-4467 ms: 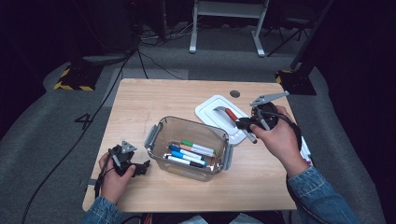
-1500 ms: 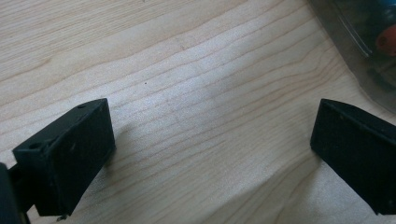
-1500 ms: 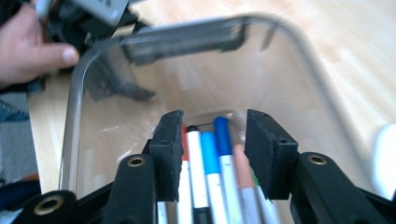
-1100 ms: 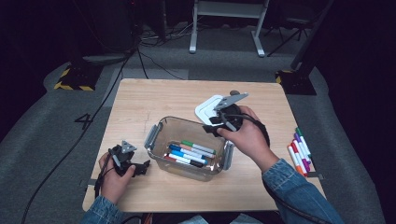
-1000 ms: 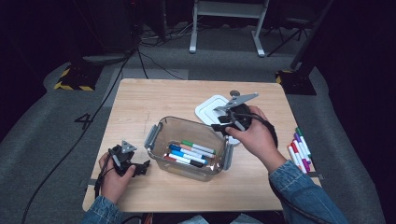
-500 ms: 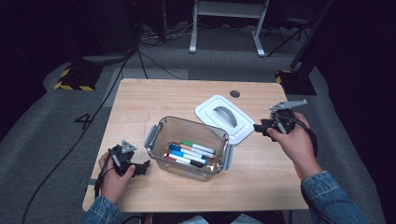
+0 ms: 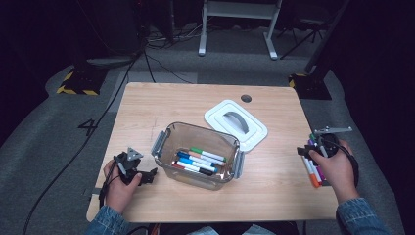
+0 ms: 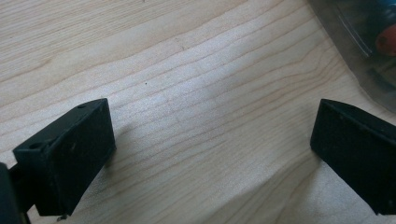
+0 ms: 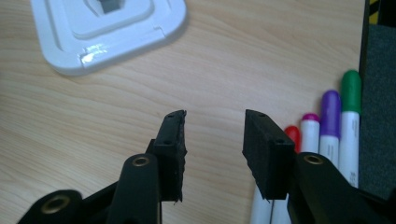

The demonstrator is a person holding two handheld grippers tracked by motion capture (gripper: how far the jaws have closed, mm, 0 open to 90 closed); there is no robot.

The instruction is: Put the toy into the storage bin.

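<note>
Right tongs [image 7: 310,148] over the loose markers [image 7: 313,169] at the right edge of the bench [image 7: 161,105].

Right tongs: jaws have just been closing, now partly apart, nothing between them; bare wood shows in the gap, markers just beside the right jaw. Left tongs [image 7: 138,172]: wide open, empty, low over the bench near the clear bin [image 7: 195,154], which holds more markers. White lid [image 7: 236,125] lies flat just behind the bin.
</note>
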